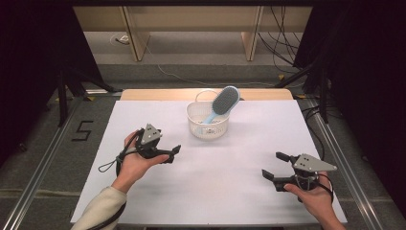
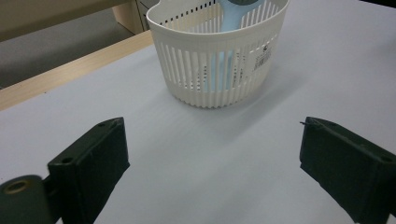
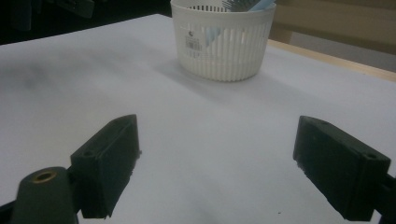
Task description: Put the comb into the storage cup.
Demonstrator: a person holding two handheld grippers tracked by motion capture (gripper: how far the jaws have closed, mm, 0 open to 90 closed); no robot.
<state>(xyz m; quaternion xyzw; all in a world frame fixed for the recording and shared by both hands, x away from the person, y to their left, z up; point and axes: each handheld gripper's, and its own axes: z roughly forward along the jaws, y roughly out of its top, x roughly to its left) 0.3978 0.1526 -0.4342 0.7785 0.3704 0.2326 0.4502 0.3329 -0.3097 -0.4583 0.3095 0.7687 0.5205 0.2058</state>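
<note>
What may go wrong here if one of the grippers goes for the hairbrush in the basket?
1. The hairbrush leans on the rim of the white basket, its head sticking out; a sideways pull might tip the basket, which looks light.
2. Both the left gripper and the right gripper are open and apart from the basket; if they approach together, they may collide over it.

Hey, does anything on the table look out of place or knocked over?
Nothing is spilled or damaged. The blue hairbrush stands handle-down in the white basket, leaning with its head sticking out over the rim.
</note>
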